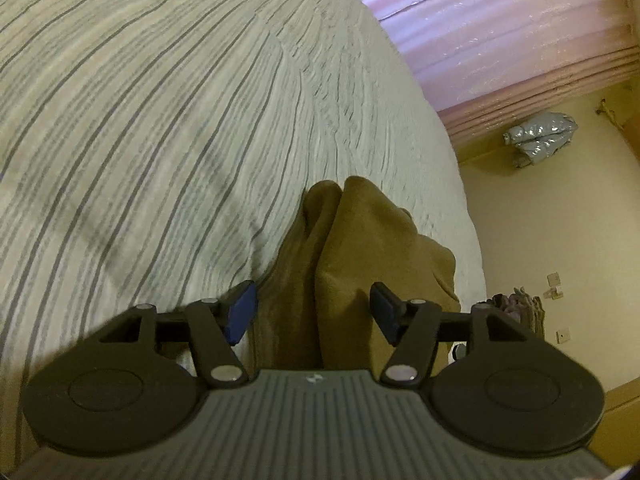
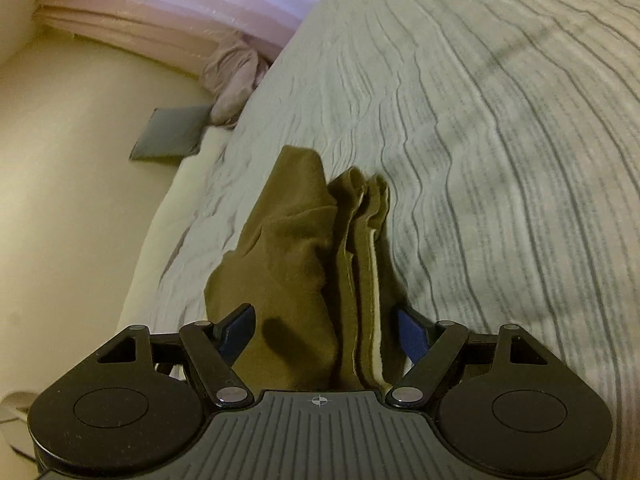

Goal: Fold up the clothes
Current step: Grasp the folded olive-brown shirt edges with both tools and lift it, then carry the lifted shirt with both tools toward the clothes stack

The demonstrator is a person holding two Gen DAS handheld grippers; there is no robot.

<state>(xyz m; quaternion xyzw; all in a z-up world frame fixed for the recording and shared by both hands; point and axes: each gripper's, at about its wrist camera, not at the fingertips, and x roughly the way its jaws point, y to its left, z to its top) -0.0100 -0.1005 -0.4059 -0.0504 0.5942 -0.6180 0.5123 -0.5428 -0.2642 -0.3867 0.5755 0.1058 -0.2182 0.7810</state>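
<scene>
While bunched olive garment [image 1: 352,248] drapes between blue pads — both hand-held grippers [image 1: 314,312] [image 2: 326,334] wide apart, gripping nothing.

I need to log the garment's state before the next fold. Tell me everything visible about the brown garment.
The brown garment is olive-brown, soft, matte knit-like cloth, bunched into long vertical folds with a pale inner layer showing along one edge. It lies on the striped bedspread near the bed's edge, running between the open fingers of both the left gripper and right gripper.
</scene>
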